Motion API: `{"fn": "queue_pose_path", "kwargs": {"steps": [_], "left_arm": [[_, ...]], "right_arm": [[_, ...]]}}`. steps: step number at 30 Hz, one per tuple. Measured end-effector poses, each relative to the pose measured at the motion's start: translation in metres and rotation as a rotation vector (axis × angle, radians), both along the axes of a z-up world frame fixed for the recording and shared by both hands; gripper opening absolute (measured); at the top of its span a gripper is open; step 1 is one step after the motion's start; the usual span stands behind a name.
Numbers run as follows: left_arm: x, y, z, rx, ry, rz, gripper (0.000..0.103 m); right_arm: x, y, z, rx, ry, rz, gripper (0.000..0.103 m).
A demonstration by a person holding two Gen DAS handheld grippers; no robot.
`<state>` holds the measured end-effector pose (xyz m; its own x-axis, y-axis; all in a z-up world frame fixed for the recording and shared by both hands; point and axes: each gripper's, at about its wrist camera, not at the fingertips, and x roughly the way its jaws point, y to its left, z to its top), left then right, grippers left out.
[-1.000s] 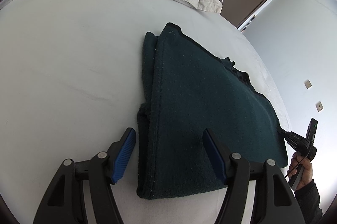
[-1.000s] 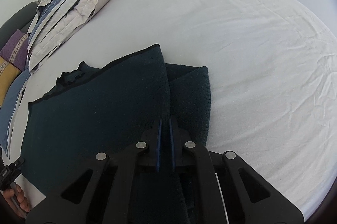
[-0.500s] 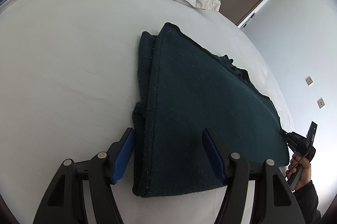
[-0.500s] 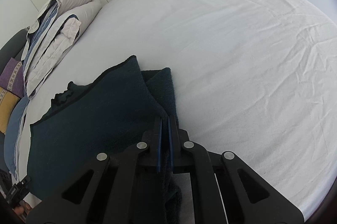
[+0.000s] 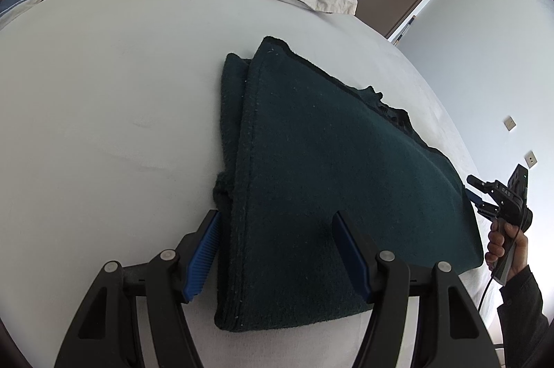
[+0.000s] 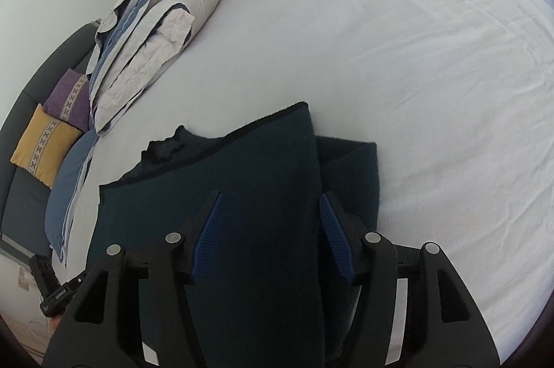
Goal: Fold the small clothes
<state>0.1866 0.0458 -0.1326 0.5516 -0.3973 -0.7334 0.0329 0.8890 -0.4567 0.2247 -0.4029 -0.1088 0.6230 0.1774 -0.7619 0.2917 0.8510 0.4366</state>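
A folded dark green fleece garment (image 5: 329, 181) lies on the white bed sheet (image 5: 104, 108). The left gripper (image 5: 277, 240) stands open astride its folded edge; the right gripper (image 6: 270, 222), jaws just opening, holds nothing.

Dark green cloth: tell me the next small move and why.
Probably lift the right claw clear. Its jaws have just been opening and stand apart over the dark green cloth, which lies folded flat on the bed. The left claw is open too, gripping nothing.
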Motion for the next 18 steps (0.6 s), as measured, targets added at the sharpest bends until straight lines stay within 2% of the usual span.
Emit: {"fn": "queue_pose_path", "kwargs": {"steps": [3,5,7,9,13,15,17,18], "left_arm": [[0.0,0.001,0.0,0.001,0.0,-0.003,0.067],[0.001,0.002,-0.001,0.0,0.0,-0.002,0.067],[0.001,0.002,0.0,-0.005,0.0,0.002,0.067],[0.002,0.003,0.001,-0.013,0.002,0.007,0.067],[0.002,-0.001,0.004,-0.009,-0.001,-0.005,0.067],[0.002,-0.005,0.003,0.018,-0.004,-0.017,0.067],[0.001,-0.008,0.001,0.037,-0.005,-0.015,0.067],[0.001,-0.008,0.001,0.037,-0.006,-0.012,0.067]], "right_arm": [[0.029,-0.003,-0.011,0.002,0.034,0.001,0.048],[0.041,-0.005,-0.019,-0.002,0.061,-0.009,0.014],[0.045,-0.006,-0.021,-0.016,0.062,-0.033,0.005],[0.039,-0.007,-0.017,-0.037,0.045,-0.072,0.004],[0.019,-0.03,-0.015,0.0,0.022,-0.173,0.003],[0.016,-0.033,-0.024,-0.005,0.046,-0.155,0.003],[0.017,-0.027,-0.025,-0.059,0.048,-0.142,0.003],[0.017,-0.029,-0.026,-0.047,0.045,-0.154,0.003]]}}
